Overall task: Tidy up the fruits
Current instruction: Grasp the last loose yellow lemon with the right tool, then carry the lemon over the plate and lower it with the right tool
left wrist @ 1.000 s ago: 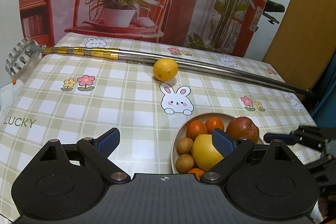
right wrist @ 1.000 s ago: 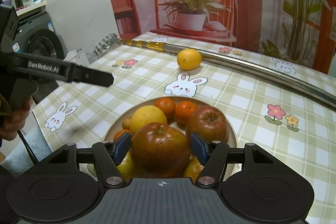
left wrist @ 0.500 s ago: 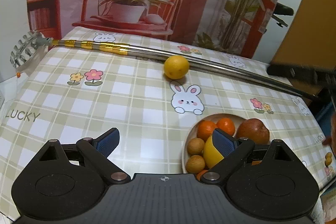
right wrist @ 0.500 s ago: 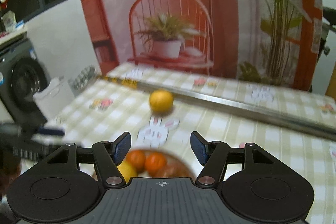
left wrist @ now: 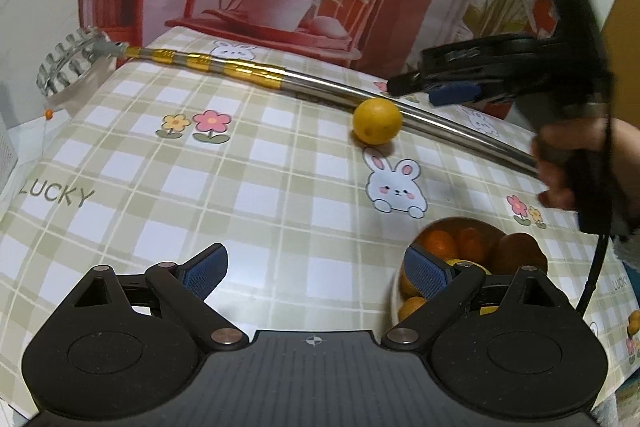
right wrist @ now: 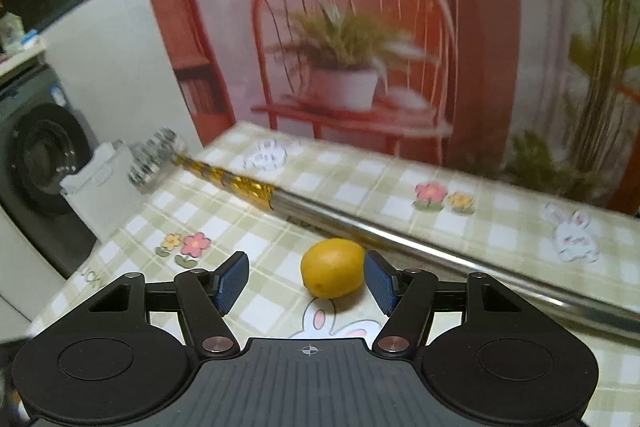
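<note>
Most of the fruit already sits heaped in the bowl (left wrist: 402,301), and only the lemon (right wrist: 333,273) lies loose against the metal pole (right wrist: 440,241), framed by the right gripper (right wrist: 307,281)'s spread, empty jaws, while the left gripper (left wrist: 316,273) hangs unclenched, empty, beside the bowl.

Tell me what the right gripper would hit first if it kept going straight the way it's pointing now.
Most likely the yellow lemon on the tablecloth. It sits just ahead of the right gripper, between the open jaws and nearer the right one. The metal pole lies right behind it. Depth is hard to judge in this blurred view.
</note>
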Tool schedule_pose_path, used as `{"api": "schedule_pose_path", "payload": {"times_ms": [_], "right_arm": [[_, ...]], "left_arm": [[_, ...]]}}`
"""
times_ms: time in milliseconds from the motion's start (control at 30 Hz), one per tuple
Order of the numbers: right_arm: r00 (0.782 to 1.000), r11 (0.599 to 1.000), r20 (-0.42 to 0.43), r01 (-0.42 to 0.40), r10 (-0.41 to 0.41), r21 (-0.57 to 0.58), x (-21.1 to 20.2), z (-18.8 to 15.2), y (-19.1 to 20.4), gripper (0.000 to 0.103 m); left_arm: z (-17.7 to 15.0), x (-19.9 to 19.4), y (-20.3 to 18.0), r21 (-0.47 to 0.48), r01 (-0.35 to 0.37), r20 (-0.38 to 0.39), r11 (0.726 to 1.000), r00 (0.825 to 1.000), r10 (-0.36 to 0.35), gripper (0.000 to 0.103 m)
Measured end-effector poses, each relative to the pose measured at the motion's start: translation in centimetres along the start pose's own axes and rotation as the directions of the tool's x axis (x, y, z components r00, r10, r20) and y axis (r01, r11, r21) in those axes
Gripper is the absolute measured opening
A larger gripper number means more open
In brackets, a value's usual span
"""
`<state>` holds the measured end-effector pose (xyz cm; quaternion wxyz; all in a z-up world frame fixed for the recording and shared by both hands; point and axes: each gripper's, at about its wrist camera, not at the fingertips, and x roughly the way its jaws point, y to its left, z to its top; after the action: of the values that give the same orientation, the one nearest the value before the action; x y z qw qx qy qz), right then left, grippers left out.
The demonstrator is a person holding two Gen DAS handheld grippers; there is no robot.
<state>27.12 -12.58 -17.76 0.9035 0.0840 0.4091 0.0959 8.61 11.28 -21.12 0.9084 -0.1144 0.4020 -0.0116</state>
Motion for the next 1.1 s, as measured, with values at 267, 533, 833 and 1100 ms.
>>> {"api": "schedule_pose_path", "payload": {"times_ms": [267,533,833,1100], "right_arm": [[0.988,0.994,-0.137,0.075,-0.064,0.08,7.1,0.2,-0.7,0.061],[0.985,0.98,-0.162,0.09,-0.061,0.175,9.1,0.5,-2.1,0.06],[0.981,0.979,-0.183,0.094,-0.061,0.179,9.4,-0.1,-2.1,0.055],[0.993,0.988,-0.119,-0.001,0.019,0.152,3.9,-1.1,-1.9,0.055]], "left_arm": [[-0.1,0.4,0.9,-0.025,0.001,-0.006,1.0,1.0,-0.001,0.097],[-0.3,0.5,1.0,-0.024,0.003,-0.008,1.0,1.0,-0.003,0.097],[0.0,0.4,0.8,-0.025,0.0,-0.006,1.0,1.0,0.0,0.097],[0.1,-0.3,-0.4,0.006,0.011,0.011,1.0,1.0,-0.011,0.097]]}}
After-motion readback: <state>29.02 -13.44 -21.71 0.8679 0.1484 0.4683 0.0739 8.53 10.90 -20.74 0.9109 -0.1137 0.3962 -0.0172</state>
